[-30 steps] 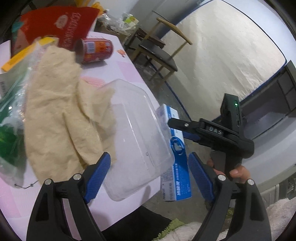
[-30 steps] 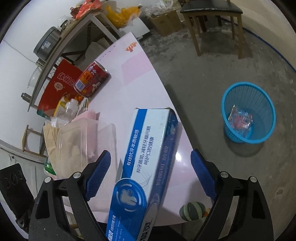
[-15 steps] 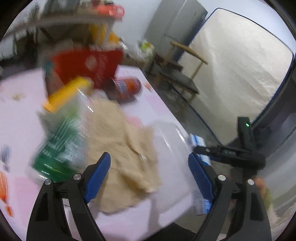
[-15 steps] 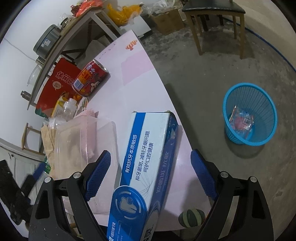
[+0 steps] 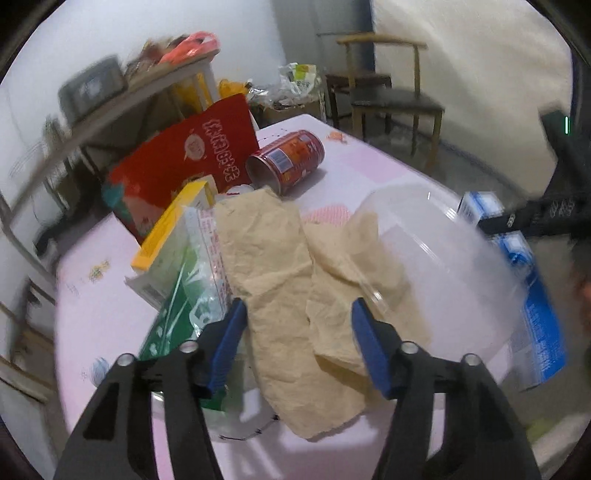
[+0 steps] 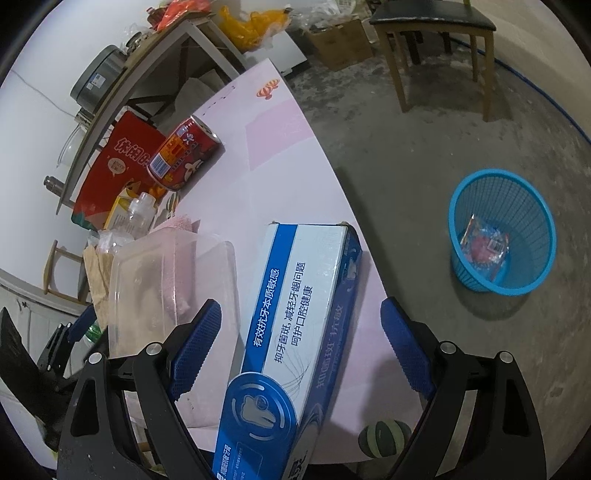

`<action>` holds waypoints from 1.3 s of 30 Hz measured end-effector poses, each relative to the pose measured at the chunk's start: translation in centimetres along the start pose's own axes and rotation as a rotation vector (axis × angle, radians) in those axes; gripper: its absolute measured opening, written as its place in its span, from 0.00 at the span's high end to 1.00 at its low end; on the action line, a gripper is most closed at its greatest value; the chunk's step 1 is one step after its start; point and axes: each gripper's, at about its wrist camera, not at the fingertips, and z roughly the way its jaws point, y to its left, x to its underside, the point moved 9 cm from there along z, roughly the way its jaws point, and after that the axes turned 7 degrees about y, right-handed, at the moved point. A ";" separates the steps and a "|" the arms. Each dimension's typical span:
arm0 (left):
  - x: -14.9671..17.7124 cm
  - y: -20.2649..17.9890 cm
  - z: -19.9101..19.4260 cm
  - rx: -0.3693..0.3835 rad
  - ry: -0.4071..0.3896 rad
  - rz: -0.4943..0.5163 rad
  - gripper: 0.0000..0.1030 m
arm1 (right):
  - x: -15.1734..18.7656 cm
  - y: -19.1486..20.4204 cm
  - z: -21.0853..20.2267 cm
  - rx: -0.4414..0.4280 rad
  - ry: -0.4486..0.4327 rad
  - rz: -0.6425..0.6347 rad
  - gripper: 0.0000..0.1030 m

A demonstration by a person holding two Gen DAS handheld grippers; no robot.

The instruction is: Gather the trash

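On the pink table (image 5: 369, 162) lies a pile of trash: crumpled beige paper (image 5: 277, 266), a clear plastic container (image 5: 436, 258), a green plastic packet (image 5: 184, 295), a yellow box (image 5: 173, 225) and a red can (image 5: 288, 158) on its side. My left gripper (image 5: 297, 332) hangs over the beige paper. Its jaws are closing with the paper between them, and the pads do not visibly press on it. My right gripper (image 6: 299, 350) stands open astride a blue and white toothpaste box (image 6: 295, 314), with gaps on both sides.
A blue mesh basket (image 6: 502, 232) with a wrapper in it stands on the concrete floor to the right of the table. A red bag (image 5: 184, 158) leans at the back of the pile. A wooden chair (image 6: 436, 22) and a striped ball (image 6: 384, 439) are on the floor.
The left wrist view has swung and rolled from the clear container to the beige paper, and its jaws have narrowed. The right gripper and the toothpaste box have stayed put.
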 end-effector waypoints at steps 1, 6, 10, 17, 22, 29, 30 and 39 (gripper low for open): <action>0.2 -0.3 0.3 -0.043 0.005 0.042 0.54 | 0.0 0.0 0.0 0.001 0.000 0.000 0.18; 0.7 -0.2 0.4 -0.116 0.006 0.095 0.81 | 0.0 0.0 0.0 0.000 -0.001 0.000 0.18; 0.5 0.8 -1.4 -0.094 -0.025 0.046 0.96 | 0.0 0.0 0.0 0.003 -0.001 0.000 0.18; -1.7 4.8 -6.0 -0.005 -0.122 -0.138 0.98 | 0.0 0.0 0.1 0.005 -0.003 0.001 0.18; -3.2 9.4 -7.2 -0.089 -0.166 -0.223 0.98 | 0.0 0.0 0.1 0.006 -0.004 -0.001 0.18; -3.0 12.8 -2.7 -0.114 -0.064 -0.285 0.83 | 0.0 0.0 0.1 0.005 -0.003 0.000 0.18; -2.9 12.8 -2.4 -0.107 -0.051 -0.290 0.74 | 0.0 0.0 0.1 0.004 -0.003 0.001 0.18; -3.3 10.8 -7.4 -0.129 -0.219 -0.268 0.22 | -0.1 0.0 0.2 0.013 -0.001 -0.007 0.18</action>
